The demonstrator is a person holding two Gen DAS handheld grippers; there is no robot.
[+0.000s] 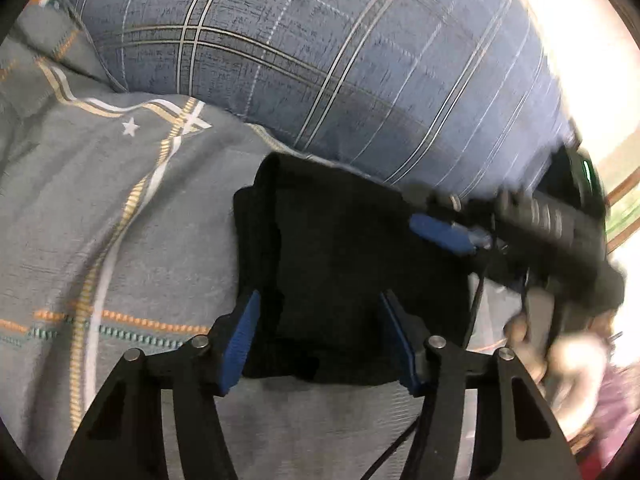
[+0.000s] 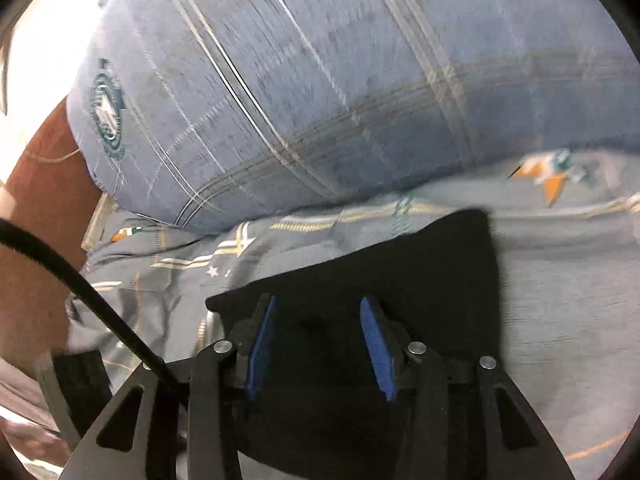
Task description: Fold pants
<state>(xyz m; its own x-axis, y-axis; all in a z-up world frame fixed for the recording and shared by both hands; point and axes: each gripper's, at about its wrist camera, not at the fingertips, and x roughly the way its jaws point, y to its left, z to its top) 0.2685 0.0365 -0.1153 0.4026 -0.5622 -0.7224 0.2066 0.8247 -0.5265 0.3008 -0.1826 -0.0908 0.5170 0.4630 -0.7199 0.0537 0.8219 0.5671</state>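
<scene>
The black pants (image 1: 340, 264) lie folded into a compact stack on the grey bed sheet (image 1: 120, 216). My left gripper (image 1: 320, 340) is open, its blue pads on either side of the stack's near edge, just above it. My right gripper (image 1: 440, 232) shows in the left wrist view over the stack's right side, blurred. In the right wrist view the pants (image 2: 400, 272) lie under my right gripper (image 2: 316, 344), which is open and holds nothing.
A big blue plaid pillow (image 1: 320, 60) lies right behind the pants; it also shows in the right wrist view (image 2: 320, 80). A brown headboard or wall (image 2: 40, 184) stands at the left. A black cable (image 2: 80, 276) crosses the left of the right wrist view.
</scene>
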